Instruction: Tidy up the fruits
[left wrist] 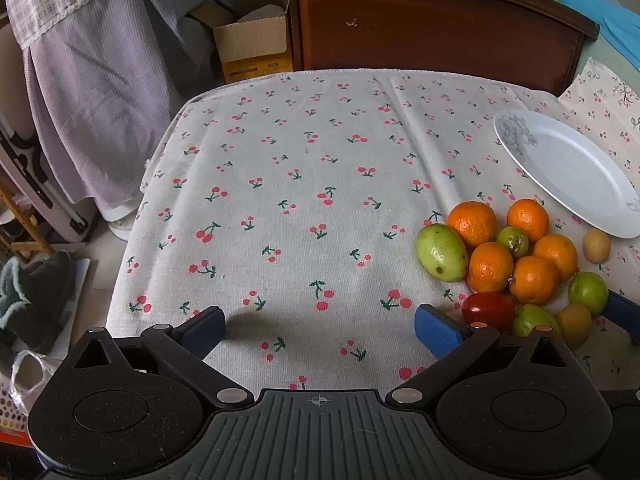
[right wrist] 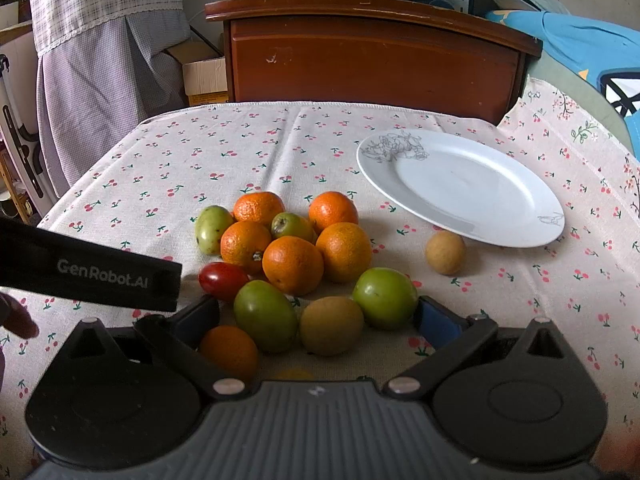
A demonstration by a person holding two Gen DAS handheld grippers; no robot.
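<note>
A pile of fruit lies on the cherry-print tablecloth (right wrist: pixel 160 168): several oranges (right wrist: pixel 293 265), green fruits (right wrist: pixel 385 298), a red tomato (right wrist: pixel 223 280) and a brown fruit (right wrist: pixel 331 325). A tan round fruit (right wrist: pixel 445 252) lies apart, near the empty white plate (right wrist: pixel 460 188). My right gripper (right wrist: pixel 318 316) is open, low over the near side of the pile, with a green fruit (right wrist: pixel 266 316), the brown fruit and a small orange (right wrist: pixel 228 350) between its fingers, unclamped. My left gripper (left wrist: pixel 320 328) is open over bare cloth, left of the pile (left wrist: pixel 490 266); the plate (left wrist: pixel 568 176) sits at the far right.
A dark wooden cabinet (right wrist: pixel 372 56) stands behind the table's far edge. A cardboard box (left wrist: pixel 252 44) and a draped checked cloth (left wrist: pixel 92 92) are off the far left. The table's left edge (left wrist: pixel 132 240) drops to the floor. The left gripper's black body (right wrist: pixel 92 272) reaches in beside the tomato.
</note>
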